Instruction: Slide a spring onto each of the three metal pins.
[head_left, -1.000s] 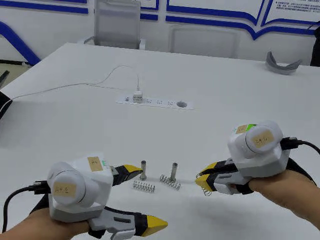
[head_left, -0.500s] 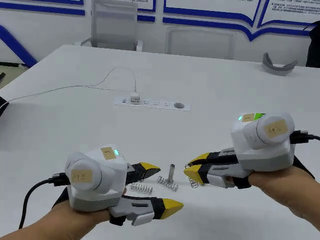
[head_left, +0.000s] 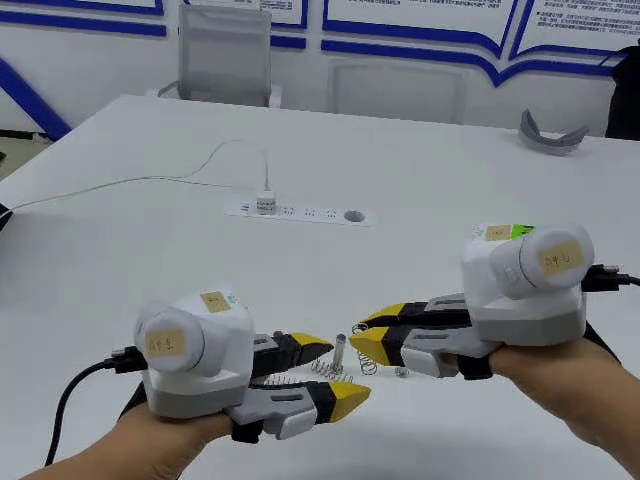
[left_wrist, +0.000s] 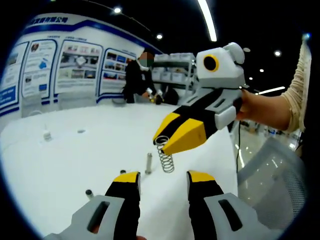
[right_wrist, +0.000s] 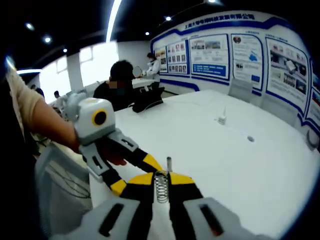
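Head view, lower centre: left tool (head_left: 345, 372) sits over the loose springs (head_left: 322, 367) on the counter (head_left: 150, 230). Only a few coils poke out past its upper jaw, count unclear. Pin (head_left: 341, 350) base lost in the same clutter. Right tool (head_left: 358, 336) covers the top of the held spring (head_left: 367, 364).
Right gripper view: held spring's lower end buried between the jaws, pin foot behind them.
Left gripper view, lower left: small dark object (left_wrist: 89, 192), too small to identify.
Wall posters (right_wrist: 214, 49): text unreadable.

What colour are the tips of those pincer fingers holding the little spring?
Yellow tips on black fingers, clearest in the left gripper view.
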